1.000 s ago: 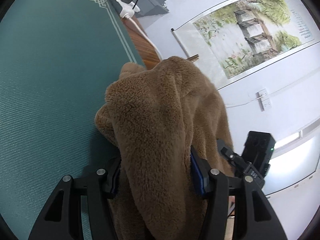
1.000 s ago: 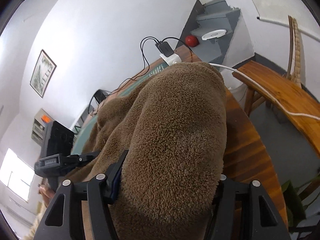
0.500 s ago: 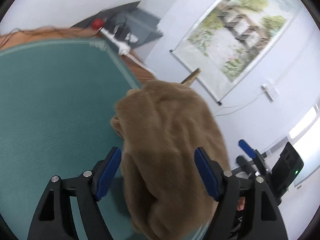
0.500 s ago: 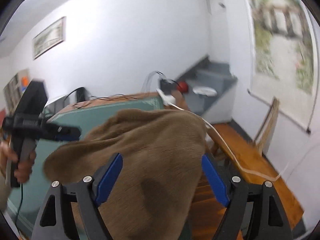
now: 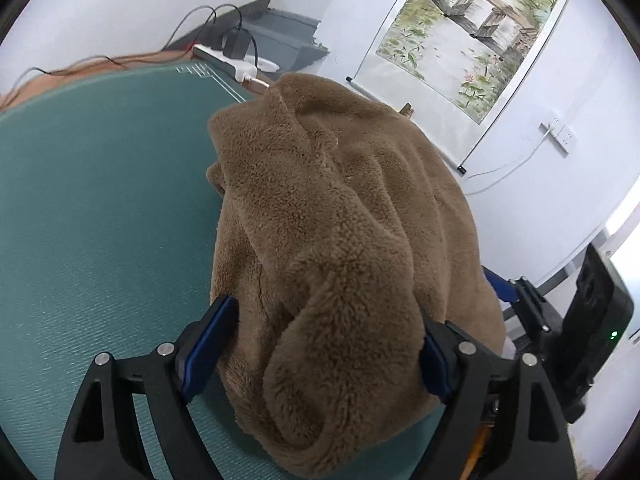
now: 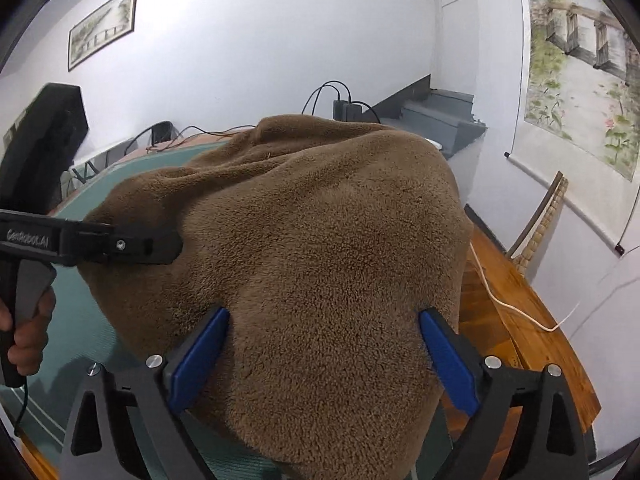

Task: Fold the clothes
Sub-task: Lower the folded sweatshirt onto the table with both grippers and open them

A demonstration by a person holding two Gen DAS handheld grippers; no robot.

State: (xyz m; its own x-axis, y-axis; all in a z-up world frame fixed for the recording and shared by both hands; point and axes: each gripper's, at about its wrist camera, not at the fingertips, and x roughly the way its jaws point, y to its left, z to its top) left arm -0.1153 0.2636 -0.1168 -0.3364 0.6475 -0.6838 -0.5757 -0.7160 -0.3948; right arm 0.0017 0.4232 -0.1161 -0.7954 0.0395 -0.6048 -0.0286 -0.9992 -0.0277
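Right now the brown fleece garment (image 5: 340, 240) lies bunched near the green mat's (image 5: 100, 220) right edge, filling the gap between the spread jaws of both the left gripper (image 5: 324, 356) and the right gripper (image 6: 320, 360), neither clamping it.

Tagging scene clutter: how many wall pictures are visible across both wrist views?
2. A large hanging scroll landscape painting on the white wall right of the table, seen in both views; a small dark-framed landscape picture high on the far wall, right wrist view only. Others may be out of frame.
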